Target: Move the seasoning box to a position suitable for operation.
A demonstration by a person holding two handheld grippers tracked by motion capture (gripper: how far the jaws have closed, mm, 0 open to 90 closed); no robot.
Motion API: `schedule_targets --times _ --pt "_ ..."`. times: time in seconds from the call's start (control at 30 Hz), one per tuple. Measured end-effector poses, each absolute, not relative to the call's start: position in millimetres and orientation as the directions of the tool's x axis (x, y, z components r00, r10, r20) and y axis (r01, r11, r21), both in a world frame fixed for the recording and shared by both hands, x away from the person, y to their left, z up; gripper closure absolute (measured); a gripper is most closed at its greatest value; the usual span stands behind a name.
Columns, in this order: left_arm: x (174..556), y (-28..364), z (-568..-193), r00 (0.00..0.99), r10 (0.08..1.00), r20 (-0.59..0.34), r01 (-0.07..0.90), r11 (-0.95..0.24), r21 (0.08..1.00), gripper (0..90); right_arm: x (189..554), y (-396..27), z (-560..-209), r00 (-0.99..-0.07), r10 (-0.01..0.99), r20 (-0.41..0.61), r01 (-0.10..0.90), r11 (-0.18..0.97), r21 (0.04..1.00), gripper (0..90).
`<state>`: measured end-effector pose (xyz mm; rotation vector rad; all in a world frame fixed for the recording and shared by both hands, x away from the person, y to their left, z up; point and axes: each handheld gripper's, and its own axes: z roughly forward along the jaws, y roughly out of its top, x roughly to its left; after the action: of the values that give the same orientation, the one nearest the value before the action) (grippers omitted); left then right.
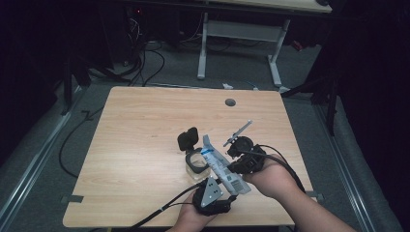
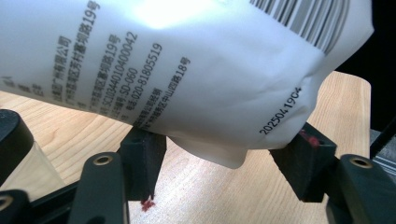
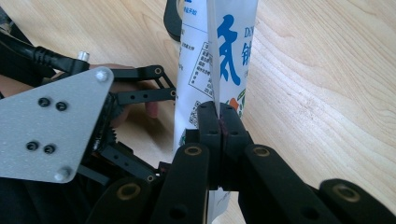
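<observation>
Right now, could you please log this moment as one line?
right gripper: shut on white printed pouch | left gripper: open around pouch end | clear jar: on table

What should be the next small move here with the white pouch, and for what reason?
Probably tilt the white pouch a little more toward the clear container. The right gripper is shut on the pouch's edge, the left gripper is open around its lower end, and the pouch's top already lies over the container, beside its black lid.

Right gripper [image 3: 219, 126] clamped, left gripper [image 2: 224, 163] (fingers apart)
</observation>
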<state>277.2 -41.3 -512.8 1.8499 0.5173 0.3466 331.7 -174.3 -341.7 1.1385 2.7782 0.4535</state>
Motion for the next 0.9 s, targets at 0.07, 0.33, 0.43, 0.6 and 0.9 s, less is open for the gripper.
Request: schedule_targets --times 0.07,0.33,0.43,0.6,0.9 --pt "276.2 -39.9 -511.8 0.859 0.512 -0.002 0.172 -0.286 0.943 39.7 331.9 -174.6 -341.8 -0.712 0.702 0.018 0.671 0.672 0.313 90.0" --pt "272.5 -37.2 -510.3 0.851 0.525 0.017 0.158 -0.287 0.945 42.7 336.1 -175.9 -343.4 -0.716 0.698 0.019 0.667 0.676 0.313 90.0" --pt "271.2 -36.1 -510.1 0.849 0.528 0.023 0.156 -0.292 0.944 43.5 337.2 -175.5 -344.3 -0.716 0.698 0.019 0.668 0.677 0.308 90.0" --pt "270.8 -32.2 -511.1 0.841 0.541 0.005 0.181 -0.292 0.939 43.5 342.5 -170.2 -348.2 -0.721 0.692 0.022 0.666 0.684 0.299 90.0" --pt "273.5 -25.4 -512.9 0.83 0.558 -0.008 0.206 -0.292 0.934 42.8 351.7 -156.9 -351.9 -0.742 0.671 0.013 0.646 0.709 0.284 90.0"
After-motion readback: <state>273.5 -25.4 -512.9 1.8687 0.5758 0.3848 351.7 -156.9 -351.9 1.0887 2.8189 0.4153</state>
